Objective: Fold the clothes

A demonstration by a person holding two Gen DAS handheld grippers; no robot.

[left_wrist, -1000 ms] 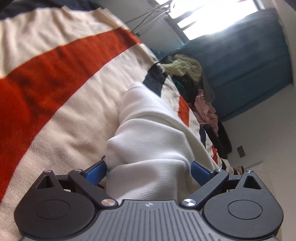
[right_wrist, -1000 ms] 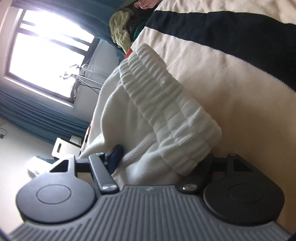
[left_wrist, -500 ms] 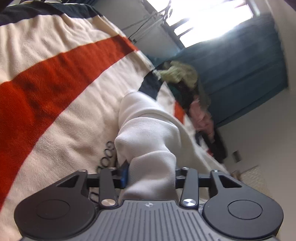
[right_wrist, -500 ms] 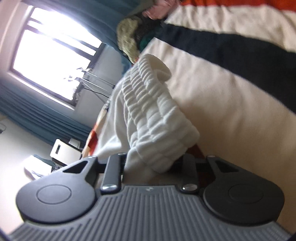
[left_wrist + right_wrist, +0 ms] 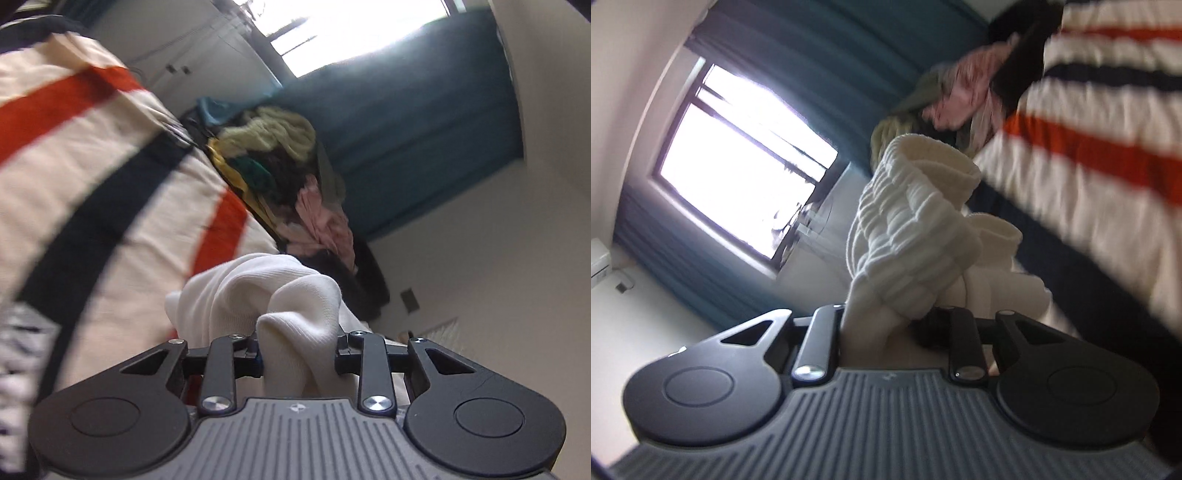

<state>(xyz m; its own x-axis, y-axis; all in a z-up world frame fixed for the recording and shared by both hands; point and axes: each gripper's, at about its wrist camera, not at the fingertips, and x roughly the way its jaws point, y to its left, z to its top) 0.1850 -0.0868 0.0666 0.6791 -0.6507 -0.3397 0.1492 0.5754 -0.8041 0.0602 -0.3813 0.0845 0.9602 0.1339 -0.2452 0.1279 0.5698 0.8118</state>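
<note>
The striped blanket (image 5: 92, 192) that filled both of my views 1 second ago has swung off to the side, smeared by motion, and the room now takes the space it held: teal curtains (image 5: 424, 147), the bright window (image 5: 738, 155) and the heap of unfolded clothes (image 5: 295, 177) at the far edge of the bed. That tells me I have raised both claws off the bed and taken the white garment (image 5: 266, 295) with them. 1 second ago my left gripper (image 5: 298, 350) stood wide, its blue pads on either side of a smooth fold lying flat on the blanket; half a second ago it had drawn in; now its jaws are pinched narrow on a bunched fistful of that smooth knit, which bulges up in front of the linkage. My right gripper (image 5: 886, 325) made the same change and is now clamped on the ribbed band of the garment (image 5: 916, 229), the thick gathered edge rising out of the jaws while a looser part hangs toward the blanket (image 5: 1089, 166). I think the whole piece is off the bed, but the blur and the cloth hiding its low end leave me unsure whether some of it drags. For the task, the grasp is made at 2 points, so the next step, as I judge it, is to spread the garment and lay it flat for a first fold.
</note>
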